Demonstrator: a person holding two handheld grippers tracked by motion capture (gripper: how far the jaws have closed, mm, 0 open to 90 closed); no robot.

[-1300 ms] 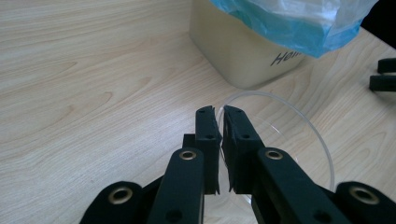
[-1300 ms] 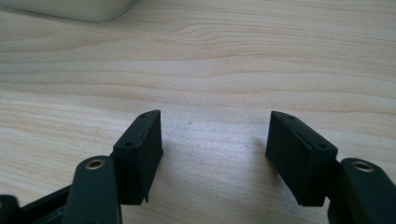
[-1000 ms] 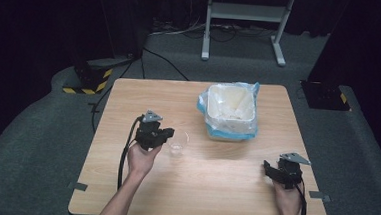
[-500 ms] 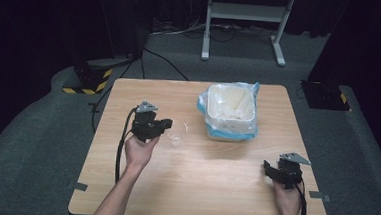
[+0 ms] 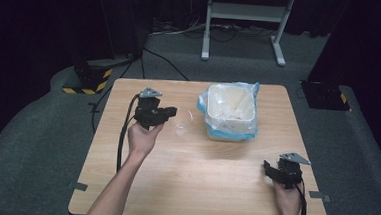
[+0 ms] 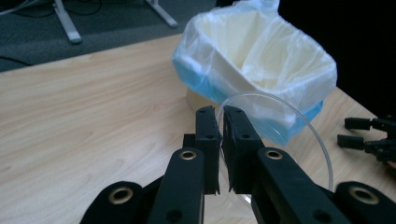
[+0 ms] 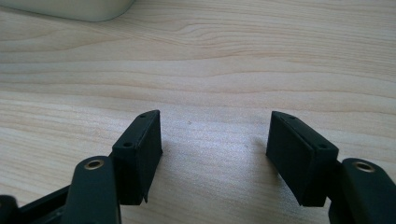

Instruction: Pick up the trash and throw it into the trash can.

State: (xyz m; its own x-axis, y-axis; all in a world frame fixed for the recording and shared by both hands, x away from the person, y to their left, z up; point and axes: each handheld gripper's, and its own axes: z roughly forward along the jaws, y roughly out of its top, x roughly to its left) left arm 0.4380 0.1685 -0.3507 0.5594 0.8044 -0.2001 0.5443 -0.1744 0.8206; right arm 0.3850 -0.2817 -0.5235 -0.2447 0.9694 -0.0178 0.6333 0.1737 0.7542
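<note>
1. Dark curtains and grey carpet surround your wooden bench (image 5: 199, 178), with a white stand's legs (image 5: 243, 25) on the floor beyond its far edge.
2. Take the bin (image 5: 229, 112) as your landmark: a cream container lined with a thin plastic bag that shows blue around the rim, standing on the far half of the bench, right of centre.
3. Your left tool (image 5: 170, 111) sits just to the left of the bin in the high view, held in your left hand (image 5: 141, 137), with its cable trailing back along your forearm.
4. Its jaws are clamped on the wall of a clear plastic cup (image 5: 182, 128); in the left gripper view the two black pads stand almost together with the thin transparent wall (image 6: 280, 121) pinched between them.
5. The cup is between the left tool and the bin, just beside the bin's near left corner and apart from it. From the left gripper view its round rim arcs out to the right of the jaws, in front of the bin's blue-edged liner (image 6: 261, 51).
6. Whether the cup's base touches the bench you cannot tell from these views.
7. Your right tool (image 5: 273, 171) is well apart from the bin, near the bench's front right corner, held in your right hand (image 5: 288, 201).
8. Its jaws stand wide apart with bare wood between them, as the right gripper view shows (image 7: 212, 154); nothing is held there.
</note>
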